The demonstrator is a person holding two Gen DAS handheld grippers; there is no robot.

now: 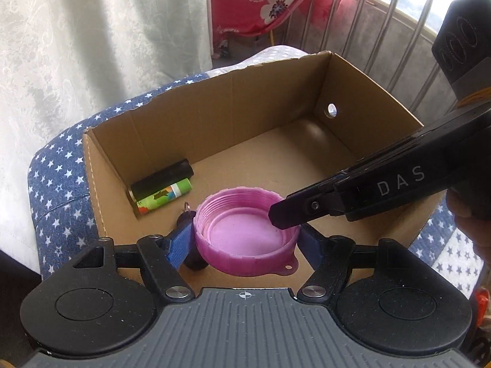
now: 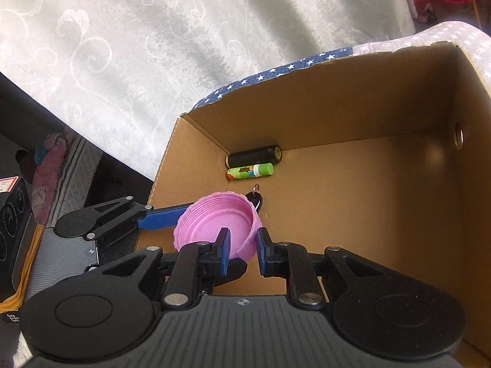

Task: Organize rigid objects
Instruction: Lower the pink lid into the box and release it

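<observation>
My left gripper [image 1: 247, 239] clamps the pink lid [image 1: 245, 233], open side up, low in the cardboard box [image 1: 214, 116]. My right gripper [image 2: 242, 250] straddles its near rim at lower centre, fingers narrowly parted.

Bright daylight from window, soft shadows; fisheye bending edges, dark corners.

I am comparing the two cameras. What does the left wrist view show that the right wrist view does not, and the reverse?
Only the left wrist view: a metal railing behind the box.
Only the right wrist view: a black device at the far left.
Both: the left gripper holding the pink lid over the cardboard box, the black cylinder and the green tube.
</observation>
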